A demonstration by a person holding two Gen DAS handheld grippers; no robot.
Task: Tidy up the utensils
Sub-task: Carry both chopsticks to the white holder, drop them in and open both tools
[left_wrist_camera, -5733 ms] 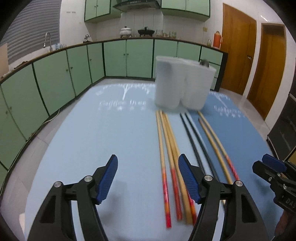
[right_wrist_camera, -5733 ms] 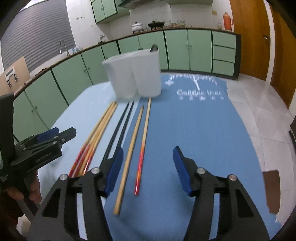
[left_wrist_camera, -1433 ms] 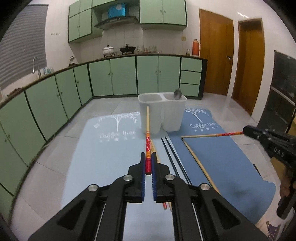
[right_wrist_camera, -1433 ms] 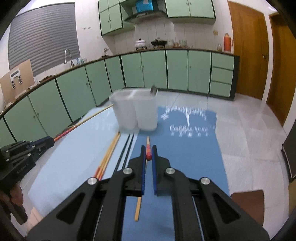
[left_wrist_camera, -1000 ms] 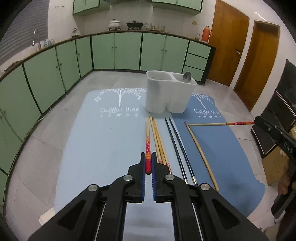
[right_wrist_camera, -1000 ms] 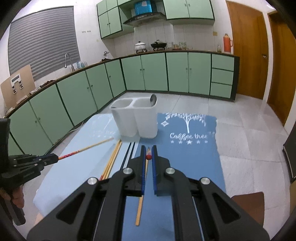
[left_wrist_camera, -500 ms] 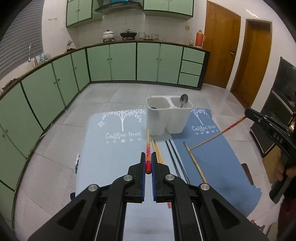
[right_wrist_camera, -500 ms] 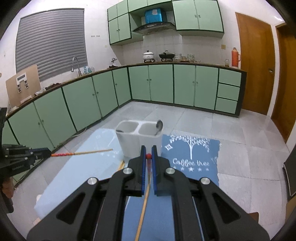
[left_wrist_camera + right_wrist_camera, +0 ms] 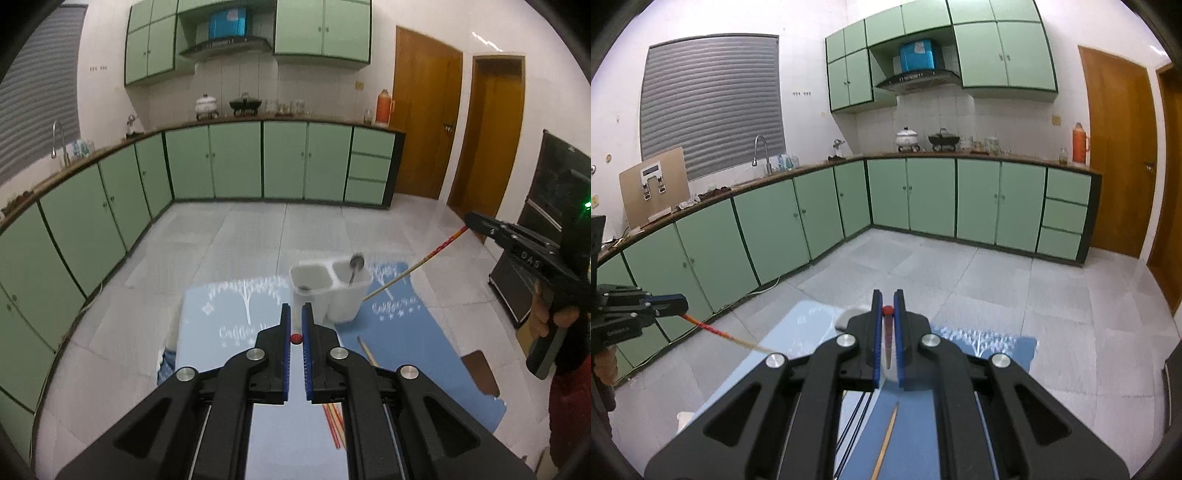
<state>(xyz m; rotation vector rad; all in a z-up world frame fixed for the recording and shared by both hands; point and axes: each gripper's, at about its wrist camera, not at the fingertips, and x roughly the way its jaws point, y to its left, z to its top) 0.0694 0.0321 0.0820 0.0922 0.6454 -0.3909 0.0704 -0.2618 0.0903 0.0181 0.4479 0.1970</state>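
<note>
My left gripper (image 9: 294, 314) is shut on a red-ended wooden chopstick (image 9: 295, 338), held high above the table and pointing down toward the white two-compartment utensil holder (image 9: 328, 291), which has a metal spoon (image 9: 355, 266) in its right compartment. My right gripper (image 9: 887, 301) is shut on another red-ended chopstick (image 9: 887, 343); in the left wrist view that chopstick (image 9: 410, 269) slants down toward the holder's right side. In the right wrist view the left gripper's chopstick (image 9: 720, 334) crosses at lower left. The holder is mostly hidden behind my right gripper.
Several chopsticks remain on the blue mats: red-tipped ones (image 9: 332, 424), a plain wooden one (image 9: 886, 435) and black ones (image 9: 855, 424). The table's left edge (image 9: 177, 354) drops to the tiled floor. Green cabinets (image 9: 923, 195) line the walls.
Both grippers have risen higher, each still holding its chopstick, and tilted so the sticks point down toward the holder. The table and holder look smaller and farther below.
</note>
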